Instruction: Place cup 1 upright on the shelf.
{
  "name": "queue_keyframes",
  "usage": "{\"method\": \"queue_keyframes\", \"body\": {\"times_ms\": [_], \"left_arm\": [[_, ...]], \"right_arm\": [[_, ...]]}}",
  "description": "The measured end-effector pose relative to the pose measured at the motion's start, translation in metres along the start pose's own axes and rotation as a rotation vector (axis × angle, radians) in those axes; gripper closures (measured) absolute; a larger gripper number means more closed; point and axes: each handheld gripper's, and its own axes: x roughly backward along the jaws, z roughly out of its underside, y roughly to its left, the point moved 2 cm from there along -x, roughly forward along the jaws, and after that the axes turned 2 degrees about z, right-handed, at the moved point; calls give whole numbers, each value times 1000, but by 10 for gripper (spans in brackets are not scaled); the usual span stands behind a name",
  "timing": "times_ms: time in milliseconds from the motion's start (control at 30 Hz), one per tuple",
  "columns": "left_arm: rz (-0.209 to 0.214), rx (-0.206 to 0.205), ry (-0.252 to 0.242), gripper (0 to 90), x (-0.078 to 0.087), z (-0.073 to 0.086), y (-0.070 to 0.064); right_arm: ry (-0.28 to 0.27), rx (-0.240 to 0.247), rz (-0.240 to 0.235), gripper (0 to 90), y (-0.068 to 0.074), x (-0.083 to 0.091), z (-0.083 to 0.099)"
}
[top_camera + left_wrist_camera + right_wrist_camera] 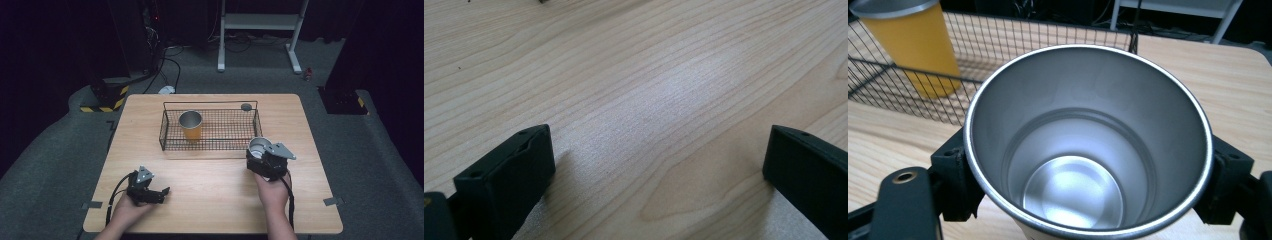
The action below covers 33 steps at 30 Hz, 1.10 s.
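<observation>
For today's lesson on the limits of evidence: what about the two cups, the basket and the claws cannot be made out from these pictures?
- Held cup: outside colour, hidden by its own rim in the right gripper view and by the right claw in the high view.
- Yellow cup: inside, cut off by the top edge.
- Dark round thing by the basket: too small to name.
- Left claw: open over bare table.

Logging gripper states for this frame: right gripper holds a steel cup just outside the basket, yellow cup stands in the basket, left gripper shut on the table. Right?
One thing is off: the left gripper is open, not shut. The left gripper view shows its jaws wide apart over bare table. The rest stands: the right gripper holds the steel cup just outside the basket, and the yellow cup stands inside it.
</observation>
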Motion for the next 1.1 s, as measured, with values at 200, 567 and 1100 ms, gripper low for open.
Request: {"method": "queue_keyframes", "body": {"times_ms": [200, 567, 1100], "left_arm": [[5, 0, -1, 9, 0, 0, 0], [10, -2, -1, 11, 0, 0, 0], [11, -4, -2, 14, 0, 0, 0]], "right_arm": [[-28, -7, -14, 184, 3, -1, -17], [-61, -13, -18, 183, 7, -11, -41], [-65, -15, -18, 183, 13, -35, -73]]}}
